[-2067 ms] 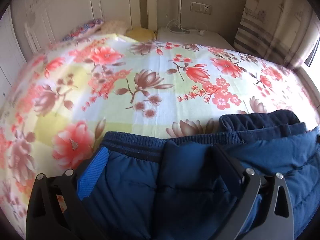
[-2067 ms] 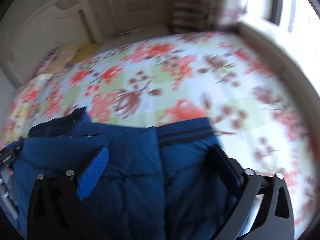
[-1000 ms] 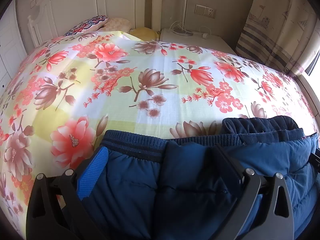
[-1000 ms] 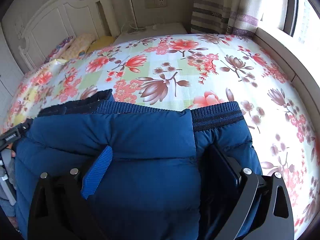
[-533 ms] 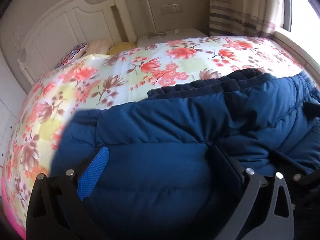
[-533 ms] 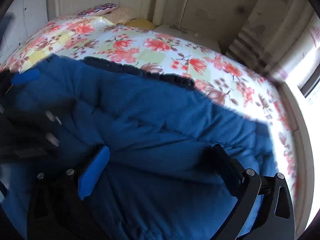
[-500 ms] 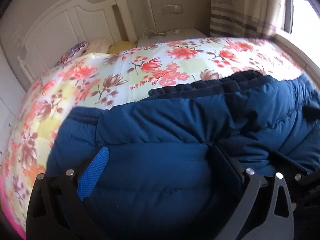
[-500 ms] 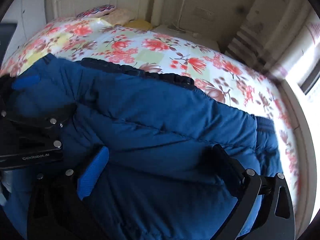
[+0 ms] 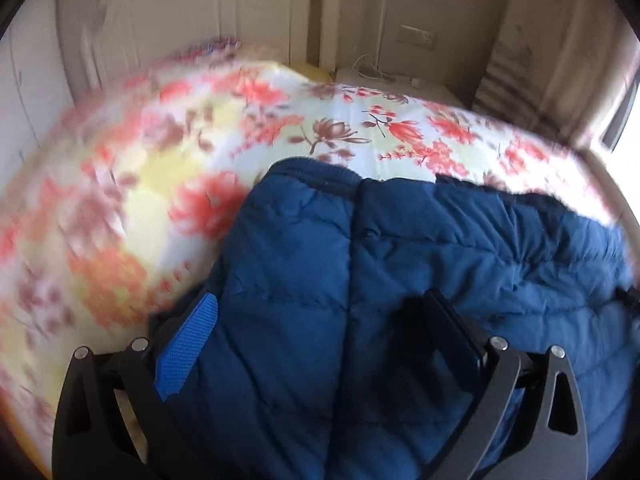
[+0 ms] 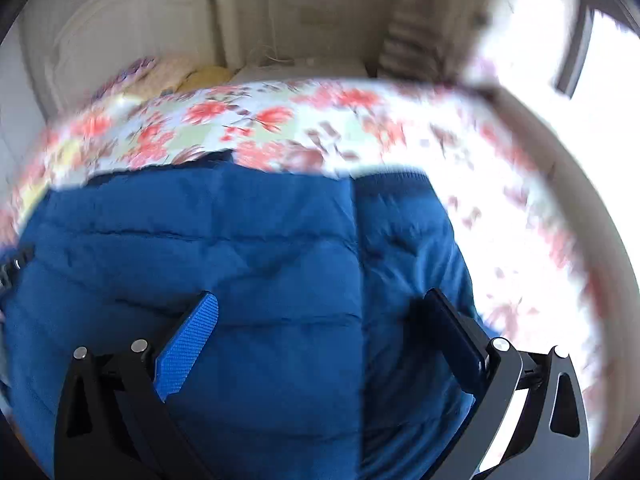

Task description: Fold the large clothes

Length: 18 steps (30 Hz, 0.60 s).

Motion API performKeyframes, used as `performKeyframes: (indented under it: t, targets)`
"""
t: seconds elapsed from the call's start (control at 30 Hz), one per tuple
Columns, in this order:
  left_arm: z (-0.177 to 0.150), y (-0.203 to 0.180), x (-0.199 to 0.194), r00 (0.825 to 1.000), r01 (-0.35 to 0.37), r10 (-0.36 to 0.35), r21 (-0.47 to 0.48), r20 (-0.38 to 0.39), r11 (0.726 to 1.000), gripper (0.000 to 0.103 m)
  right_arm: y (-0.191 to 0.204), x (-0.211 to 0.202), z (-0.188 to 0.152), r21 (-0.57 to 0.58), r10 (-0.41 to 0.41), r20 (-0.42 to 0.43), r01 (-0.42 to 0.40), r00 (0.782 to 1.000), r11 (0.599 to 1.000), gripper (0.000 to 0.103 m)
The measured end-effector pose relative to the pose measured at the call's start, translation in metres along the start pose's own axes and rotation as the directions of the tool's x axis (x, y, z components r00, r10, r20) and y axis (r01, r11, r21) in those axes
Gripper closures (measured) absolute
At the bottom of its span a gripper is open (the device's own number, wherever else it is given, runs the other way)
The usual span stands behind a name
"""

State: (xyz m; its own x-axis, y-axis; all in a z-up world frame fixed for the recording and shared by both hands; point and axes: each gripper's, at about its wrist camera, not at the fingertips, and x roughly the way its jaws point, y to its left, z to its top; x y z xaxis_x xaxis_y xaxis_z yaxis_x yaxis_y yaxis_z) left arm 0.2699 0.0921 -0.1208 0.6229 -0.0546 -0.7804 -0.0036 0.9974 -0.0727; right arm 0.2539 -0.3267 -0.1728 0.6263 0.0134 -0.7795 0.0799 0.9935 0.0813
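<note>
Left wrist view: floral bed [image 9: 168, 184]; blue padded jacket [image 9: 400, 260] laid flat on it, doubled over, judged mid-fold. Left hand-held gripper [image 9: 320, 332]: jaws spread wide, jacket beneath, no pinch evident. Right wrist view: same jacket; right hand-held gripper [image 10: 320, 328], jaws fully apart, gripping nothing.

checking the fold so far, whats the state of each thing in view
blue padded jacket: folded, lying on the bed
left tool: open, over the jacket
right tool: open, over the jacket
floral bedsheet: spread flat
curtain: hanging, blurred
</note>
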Motion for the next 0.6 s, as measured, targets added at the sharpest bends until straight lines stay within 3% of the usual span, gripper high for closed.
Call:
performKeyframes:
  t: [0.07,0.27,0.3,0.37,0.47,0.53,0.6]
  targets:
    - [0.001,-0.004,0.003,1.0,-0.026,0.026,0.016,-0.009,1.0,0.002,-0.008,0.005,-0.001,0.038,0.048,-0.001,-0.048,0.999,0.998,0.004]
    - [-0.003,-0.012,-0.013,0.994,-0.102,0.1,0.051,0.05,0.993,0.003,0.003,-0.003,-0.002,0.001,-0.026,0.03,0.026,0.999,1.0,0.005]
    - [-0.005,-0.013,-0.02,0.993,-0.105,0.101,0.055,0.068,0.993,0.003,0.006,-0.015,-0.004,-0.005,-0.046,0.067,0.047,0.997,0.999,0.005]
    - [-0.012,-0.024,-0.045,0.994,-0.026,0.018,0.084,0.104,0.996,0.003,0.016,-0.036,-0.006,-0.04,-0.017,0.12,0.022,0.993,0.999,0.005]
    - [-0.027,-0.053,-0.073,0.985,0.025,-0.054,0.176,0.161,0.984,0.002,0.05,-0.063,-0.014,-0.17,0.065,0.159,-0.037,0.985,0.985,0.005]
    - [-0.042,-0.079,-0.067,0.988,-0.014,-0.029,0.27,0.151,0.963,0.002,0.08,-0.064,-0.026,-0.295,0.104,0.136,-0.06,0.985,0.953,0.005]
    - [-0.055,-0.095,-0.038,0.995,-0.05,0.019,0.333,0.098,0.941,0.002,0.1,-0.044,-0.04,-0.371,0.085,0.072,-0.053,0.994,0.927,0.005]
